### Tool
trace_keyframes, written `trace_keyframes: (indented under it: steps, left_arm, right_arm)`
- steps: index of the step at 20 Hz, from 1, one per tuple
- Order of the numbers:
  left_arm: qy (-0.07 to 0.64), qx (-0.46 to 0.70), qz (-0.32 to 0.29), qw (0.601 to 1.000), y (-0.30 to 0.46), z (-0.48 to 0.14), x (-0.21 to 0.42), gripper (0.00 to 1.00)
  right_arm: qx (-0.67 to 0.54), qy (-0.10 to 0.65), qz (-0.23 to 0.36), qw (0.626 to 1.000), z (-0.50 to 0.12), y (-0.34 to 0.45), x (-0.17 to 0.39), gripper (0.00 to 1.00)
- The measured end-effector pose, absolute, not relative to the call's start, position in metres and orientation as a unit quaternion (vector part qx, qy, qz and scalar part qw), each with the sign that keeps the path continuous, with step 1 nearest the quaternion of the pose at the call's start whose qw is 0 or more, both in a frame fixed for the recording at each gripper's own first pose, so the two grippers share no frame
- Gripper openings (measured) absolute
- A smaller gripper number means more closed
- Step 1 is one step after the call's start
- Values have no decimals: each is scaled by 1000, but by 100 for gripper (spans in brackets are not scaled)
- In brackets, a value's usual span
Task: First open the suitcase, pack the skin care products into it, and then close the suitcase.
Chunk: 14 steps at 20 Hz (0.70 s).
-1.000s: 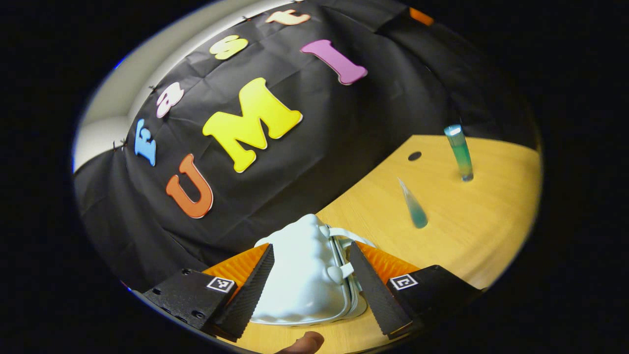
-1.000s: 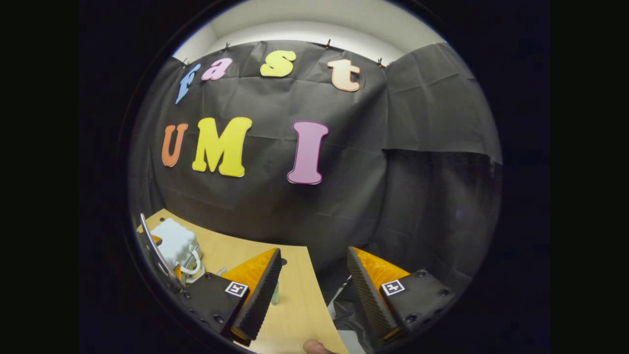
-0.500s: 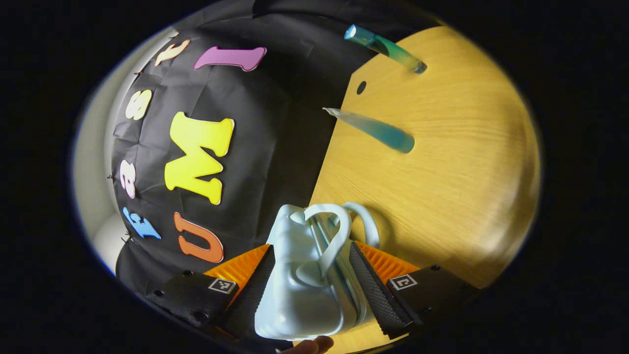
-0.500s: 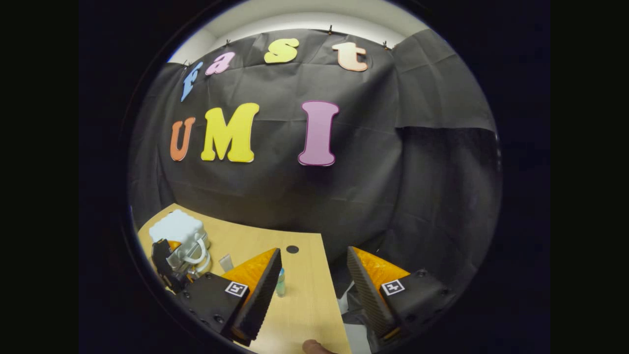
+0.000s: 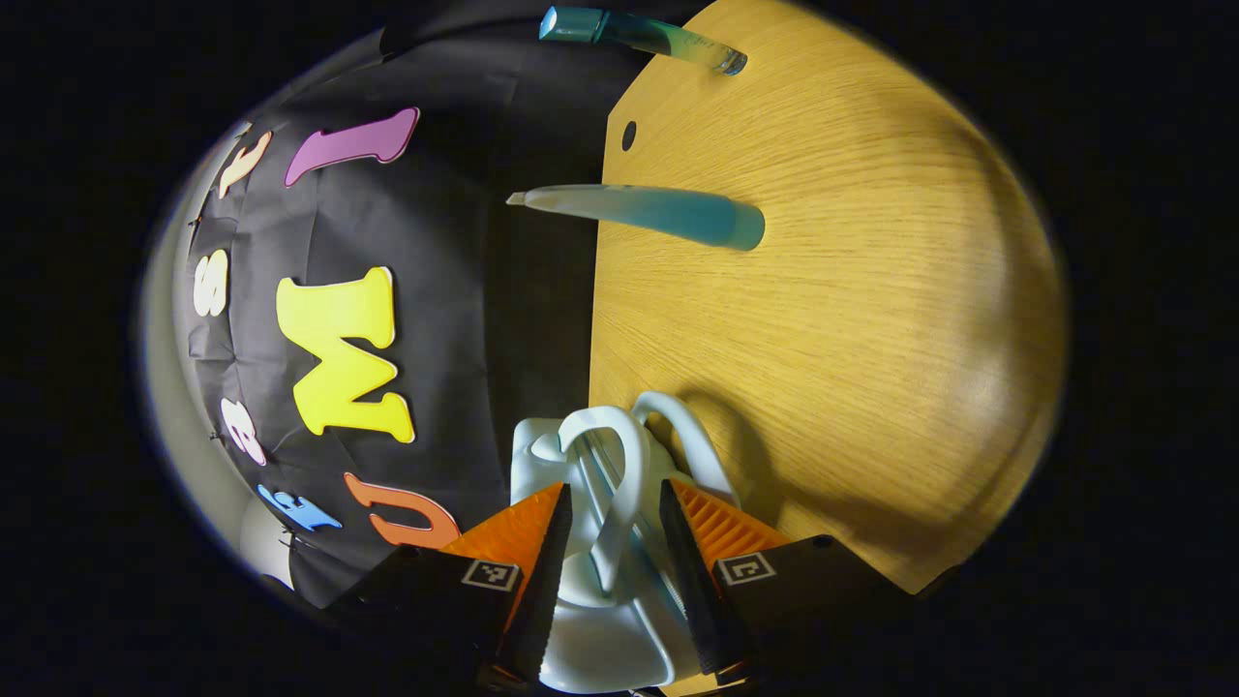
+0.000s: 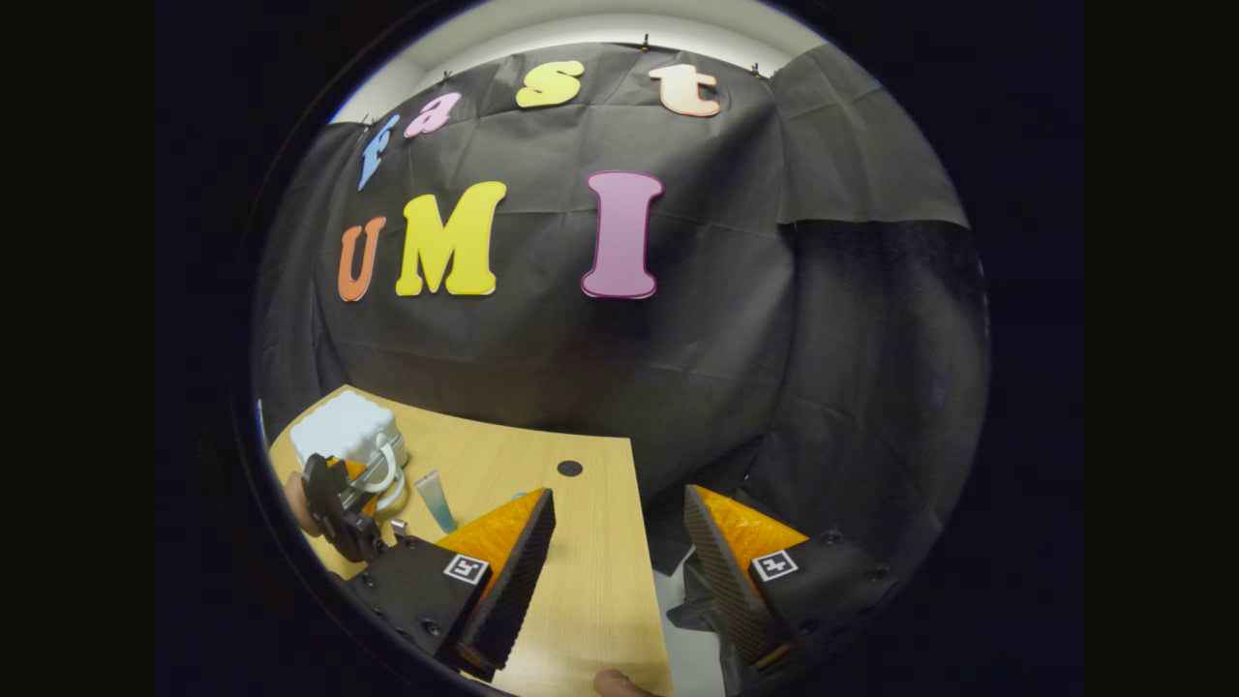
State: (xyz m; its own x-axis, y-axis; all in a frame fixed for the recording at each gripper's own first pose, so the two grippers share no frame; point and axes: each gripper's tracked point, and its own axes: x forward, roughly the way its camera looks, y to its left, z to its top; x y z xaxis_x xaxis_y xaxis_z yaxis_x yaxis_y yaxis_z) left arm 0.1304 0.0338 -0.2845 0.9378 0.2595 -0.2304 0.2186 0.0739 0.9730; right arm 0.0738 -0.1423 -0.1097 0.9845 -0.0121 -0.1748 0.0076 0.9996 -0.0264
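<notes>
Now the left tongs [image 5: 612, 571] are closing around the small white suitcase [image 5: 600, 542], their two fingers sitting on either side of its handles and zipper edge; whether both are pressing on it is hard to tell. The suitcase is standing shut on the wooden bench [image 5: 852, 319], near the edge by the black cloth wall [image 5: 455, 242]. Farther along the bench, a teal squeeze tube [image 5: 658, 211] is standing well apart from the case, and a taller blue-green bottle [image 5: 639, 37] is standing beyond it. Off to the side, the right tongs [image 6: 615, 571] are gaping wide with nothing between the fingers, hanging over the bench's corner.
</notes>
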Motion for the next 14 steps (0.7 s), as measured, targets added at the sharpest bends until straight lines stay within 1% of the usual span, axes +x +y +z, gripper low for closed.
trace_keyframes:
  steps: [1, 2, 3, 4, 5, 8, 11, 13, 14]
  left_arm:
    - [176, 678, 11, 713, 32, -285, 131, 57]
    - [182, 677, 5, 713, 33, -289, 132, 52]
    - [191, 679, 2, 709, 34, -290, 132, 39]
    - [196, 679, -1, 708, 38, -291, 131, 35]
    - [194, 678, -4, 709, 38, -289, 131, 26]
    - [195, 672, -14, 714, 39, -286, 132, 18]
    - [188, 652, -17, 734, 38, -282, 131, 6]
    - [186, 633, -23, 751, 43, -273, 130, 4]
    - [189, 614, -26, 766, 49, -267, 128, 4]
  right_arm:
    - [-13, 90, -2, 996, -112, -138, 73, 80]
    - [-14, 92, 0, 996, -112, -133, 70, 80]
    - [-17, 93, 1, 996, -112, -128, 69, 80]
    - [-21, 93, 0, 995, -111, -124, 68, 80]
    - [-24, 94, -1, 995, -111, -118, 67, 80]
    - [-31, 95, -11, 995, -105, -102, 64, 80]
    - [-36, 89, -25, 995, -92, -84, 58, 80]
    - [-28, 93, -35, 995, -87, -71, 54, 80]
    - [-24, 89, -42, 995, -81, -67, 51, 80]
